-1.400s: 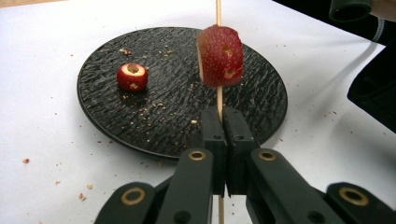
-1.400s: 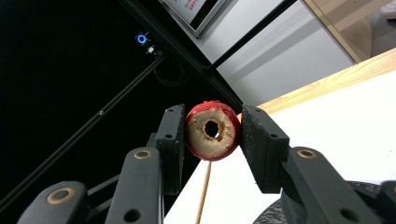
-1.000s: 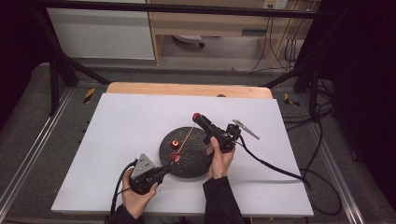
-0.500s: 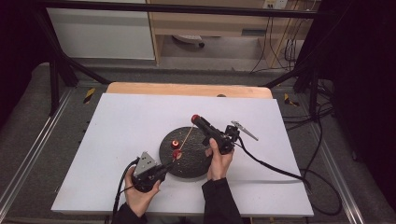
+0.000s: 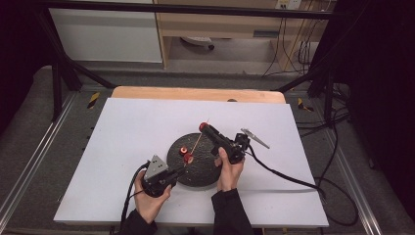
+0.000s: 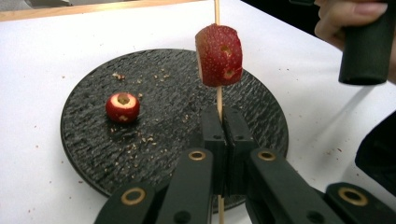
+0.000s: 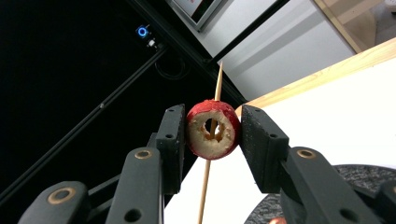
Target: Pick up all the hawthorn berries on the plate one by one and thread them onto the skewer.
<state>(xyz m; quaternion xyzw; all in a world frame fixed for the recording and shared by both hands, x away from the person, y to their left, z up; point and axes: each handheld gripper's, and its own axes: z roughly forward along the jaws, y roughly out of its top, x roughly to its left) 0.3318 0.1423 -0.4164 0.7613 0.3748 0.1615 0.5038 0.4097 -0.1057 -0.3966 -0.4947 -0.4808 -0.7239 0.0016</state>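
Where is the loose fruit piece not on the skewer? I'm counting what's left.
In the left gripper view, the loose fruit piece lies on the left part of the black plate, apart from the skewer.

1. The white bench point(image 5: 122, 147) is brightly and evenly lit from above; the surroundings fall into near black.
2. Shadows on the bench are soft and short.
3. The high view is slightly soft and grainy.
4. In both gripper views, the near jaws blur a little.

Black round plate point(image 5: 198, 171) on white table point(image 5: 127, 132), L gripper point(image 5: 182, 172) and R gripper point(image 5: 203, 127) holding skewer point(image 5: 195, 145).
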